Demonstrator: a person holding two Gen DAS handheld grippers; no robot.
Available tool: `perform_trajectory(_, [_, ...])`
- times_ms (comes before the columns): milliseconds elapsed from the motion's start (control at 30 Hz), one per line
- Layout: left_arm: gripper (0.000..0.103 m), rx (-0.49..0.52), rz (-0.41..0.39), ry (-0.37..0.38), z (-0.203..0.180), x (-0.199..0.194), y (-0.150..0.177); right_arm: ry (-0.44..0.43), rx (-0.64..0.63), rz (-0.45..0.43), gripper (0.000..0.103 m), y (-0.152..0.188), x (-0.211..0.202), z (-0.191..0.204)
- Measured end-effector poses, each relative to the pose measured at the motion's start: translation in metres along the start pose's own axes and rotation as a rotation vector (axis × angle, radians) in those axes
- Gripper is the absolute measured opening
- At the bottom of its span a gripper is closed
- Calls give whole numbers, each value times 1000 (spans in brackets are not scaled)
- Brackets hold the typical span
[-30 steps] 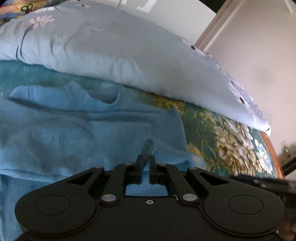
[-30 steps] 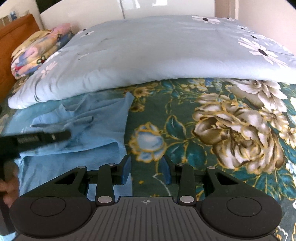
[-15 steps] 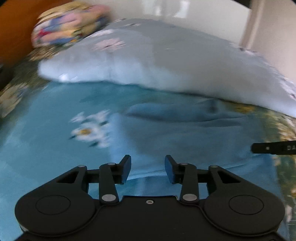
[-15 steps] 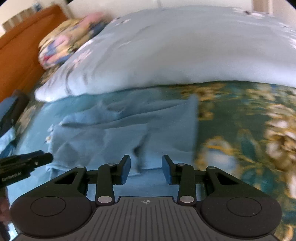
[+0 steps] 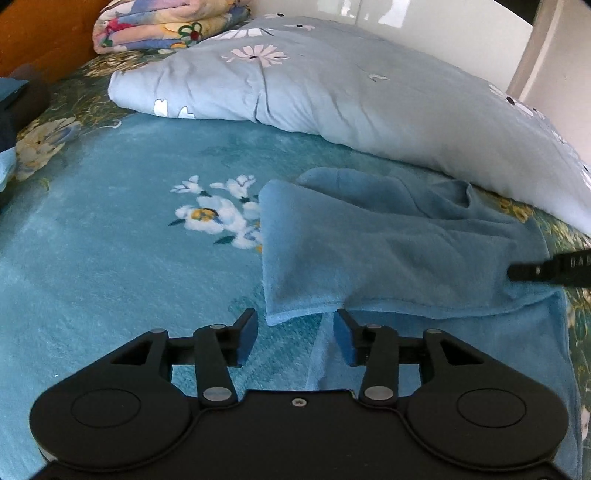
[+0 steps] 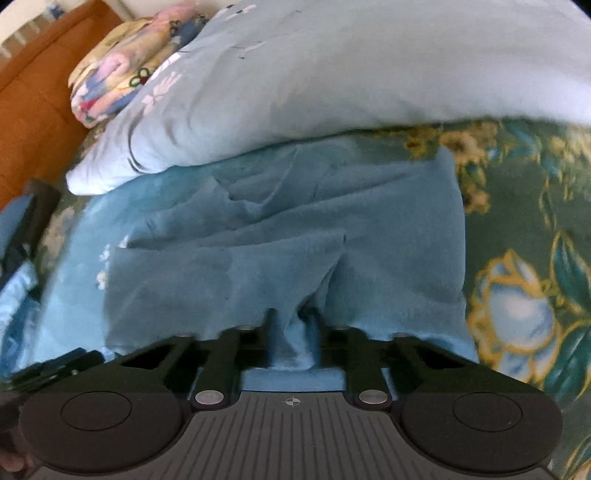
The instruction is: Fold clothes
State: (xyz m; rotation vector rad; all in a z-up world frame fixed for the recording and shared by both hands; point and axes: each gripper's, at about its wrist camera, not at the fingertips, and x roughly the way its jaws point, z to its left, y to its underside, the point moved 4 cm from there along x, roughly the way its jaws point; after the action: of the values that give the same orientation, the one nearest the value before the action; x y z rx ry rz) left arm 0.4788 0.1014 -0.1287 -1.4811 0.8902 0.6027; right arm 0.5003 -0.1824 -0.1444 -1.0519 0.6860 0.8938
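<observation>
A blue fleece garment (image 5: pixel 388 254) lies partly folded on the bed, a flap folded over with its corner near my left gripper (image 5: pixel 294 332). The left gripper is open and empty, just before that corner. In the right wrist view the same garment (image 6: pixel 295 236) spreads ahead. My right gripper (image 6: pixel 293 325) sits on the garment's near edge, with a ridge of cloth bunched between its fingers. The right gripper's side also shows in the left wrist view (image 5: pixel 550 269).
A teal floral blanket (image 5: pixel 110 240) covers the bed. A pale blue daisy-print duvet (image 5: pixel 332 81) is heaped behind the garment. A folded colourful quilt (image 5: pixel 162 22) lies by the orange headboard (image 6: pixel 33 92). Dark floral bedding (image 6: pixel 535 258) lies to the right.
The left gripper let go of the garment, opened and swung left to the folded corner. The right gripper moved left onto the garment and its fingers closed in on a fold.
</observation>
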Motion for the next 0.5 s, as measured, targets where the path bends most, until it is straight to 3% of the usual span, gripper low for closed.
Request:
perform_trajectory(333, [48,80,45,3,-15,23,2,4,-70,-251,0,-48,-59,7])
perform_trajectory(500, [50,56,43,1,-17,24,3,5,-71,-124,2,-45,-49,-12])
